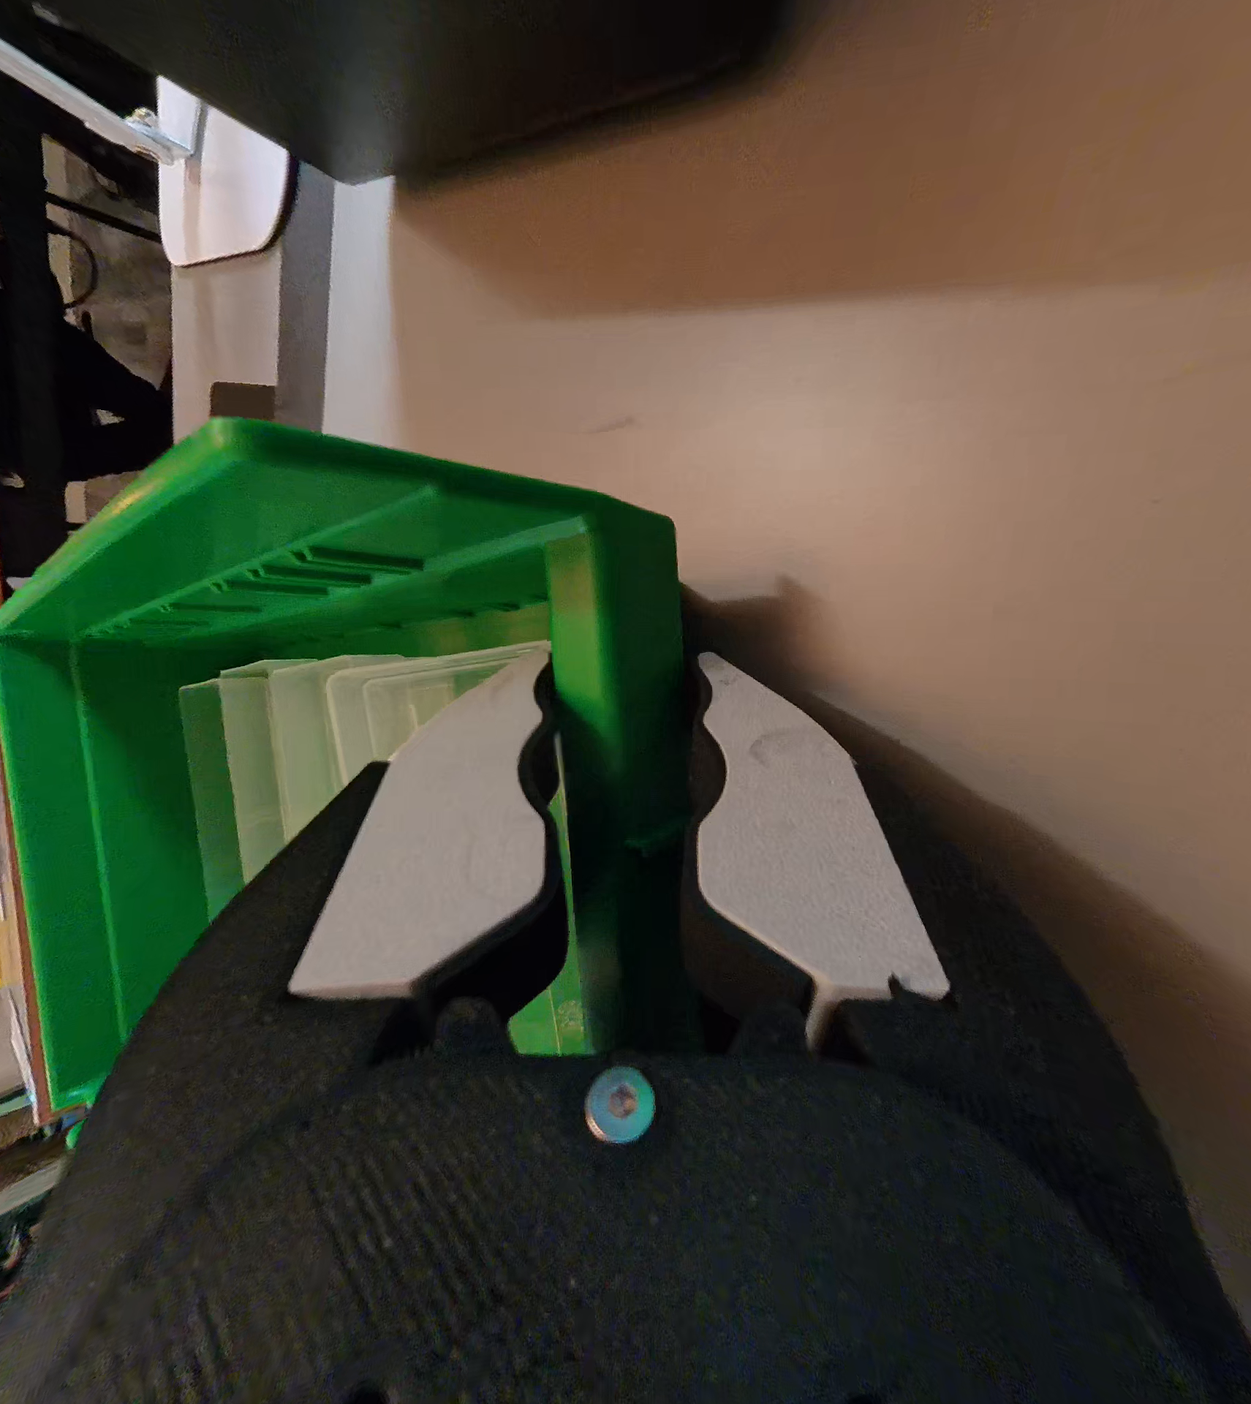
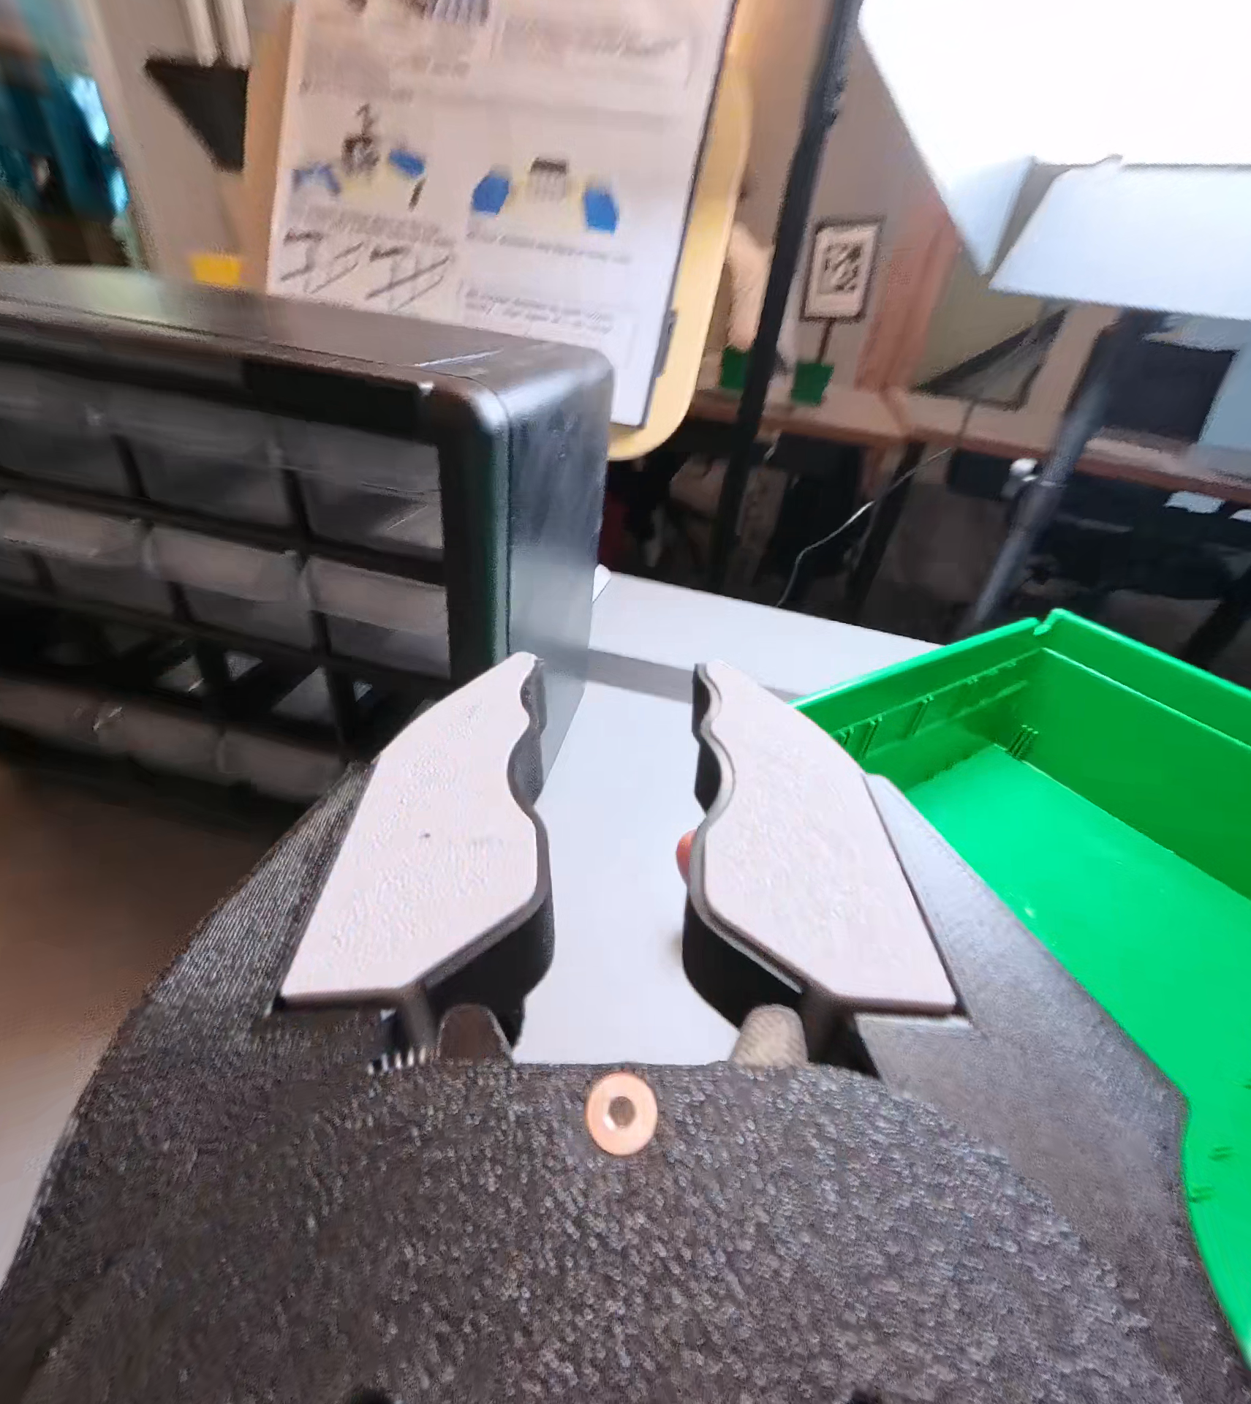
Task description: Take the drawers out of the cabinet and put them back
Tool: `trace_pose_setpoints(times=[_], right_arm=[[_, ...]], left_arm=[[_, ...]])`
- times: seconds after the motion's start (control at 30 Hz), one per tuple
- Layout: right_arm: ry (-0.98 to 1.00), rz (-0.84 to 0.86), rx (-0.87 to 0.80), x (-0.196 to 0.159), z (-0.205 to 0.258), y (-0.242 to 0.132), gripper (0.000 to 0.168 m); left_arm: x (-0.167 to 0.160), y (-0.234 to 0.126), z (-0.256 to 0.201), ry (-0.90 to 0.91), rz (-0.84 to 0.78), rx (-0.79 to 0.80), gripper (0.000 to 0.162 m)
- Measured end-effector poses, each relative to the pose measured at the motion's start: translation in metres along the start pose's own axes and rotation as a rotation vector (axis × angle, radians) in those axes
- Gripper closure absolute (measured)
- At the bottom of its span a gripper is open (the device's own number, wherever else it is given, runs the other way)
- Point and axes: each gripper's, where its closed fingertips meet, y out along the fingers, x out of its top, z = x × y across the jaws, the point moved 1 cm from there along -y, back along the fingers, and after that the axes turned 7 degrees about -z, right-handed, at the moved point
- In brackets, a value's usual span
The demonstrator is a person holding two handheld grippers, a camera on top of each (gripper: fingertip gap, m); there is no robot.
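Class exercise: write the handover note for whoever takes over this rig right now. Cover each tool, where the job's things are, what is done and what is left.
Left tool: shut on the wall of the green bin, which holds clear drawers.
Right tool: open, empty, above the table between cabinet and bin.
Done: some drawers are out; several cabinet slots stand empty.
Left: return those drawers to the cabinet.
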Motion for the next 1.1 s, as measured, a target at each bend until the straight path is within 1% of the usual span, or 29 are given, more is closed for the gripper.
trace_pose_setpoints(times=[0.1,0.2,0.37,0.43,0.53,0.6,0.67,0.73,0.8,0.87,0.97,1.03,1.1], right_arm=[[-0.002,-0.086,-0.068,-0.015,0.0,0.0,0.134],[-0.058,-0.083,-0.034,-0.024,0.014,0.001,0.133],[-0.132,-0.074,0.062,-0.037,0.05,0.005,0.132],[-0.16,-0.084,0.09,-0.037,0.061,0.006,0.133],[-0.197,-0.093,0.121,-0.038,0.073,0.006,0.134],[-0.205,-0.126,0.143,-0.032,0.081,0.005,0.134],[-0.189,-0.17,0.189,-0.019,0.094,0.006,0.135],[-0.176,-0.214,0.247,0.001,0.113,0.011,0.135],[-0.163,-0.28,0.296,0.033,0.135,0.015,0.135],[-0.146,-0.352,0.339,0.072,0.154,0.019,0.135],[-0.119,-0.388,0.384,0.123,0.17,0.032,0.133],[-0.098,-0.389,0.424,0.147,0.175,0.039,0.133],[-0.107,-0.434,0.415,0.164,0.171,0.04,0.135]], left_arm=[[-0.004,-0.001,0.005,-0.002,0.013,0.049,0.125],[-0.006,-0.004,0.007,-0.003,0.039,0.109,0.122],[-0.008,-0.016,0.011,-0.054,0.066,0.134,0.112],[-0.006,-0.021,0.011,-0.099,0.043,0.137,0.112],[0.001,-0.034,0.012,-0.201,-0.041,0.146,0.114],[0.001,-0.041,0.015,-0.264,-0.081,0.151,0.114],[-0.002,-0.048,0.02,-0.302,-0.102,0.165,0.114],[-0.002,-0.055,0.027,-0.361,-0.146,0.173,0.116],[-0.005,-0.063,0.04,-0.415,-0.169,0.191,0.117],[-0.013,-0.073,0.058,-0.433,-0.146,0.219,0.118],[-0.034,-0.086,0.08,-0.376,-0.023,0.192,0.119],[-0.057,-0.089,0.086,-0.266,0.115,0.088,0.122],[-0.083,-0.091,0.089,-0.157,0.275,-0.033,0.121]])
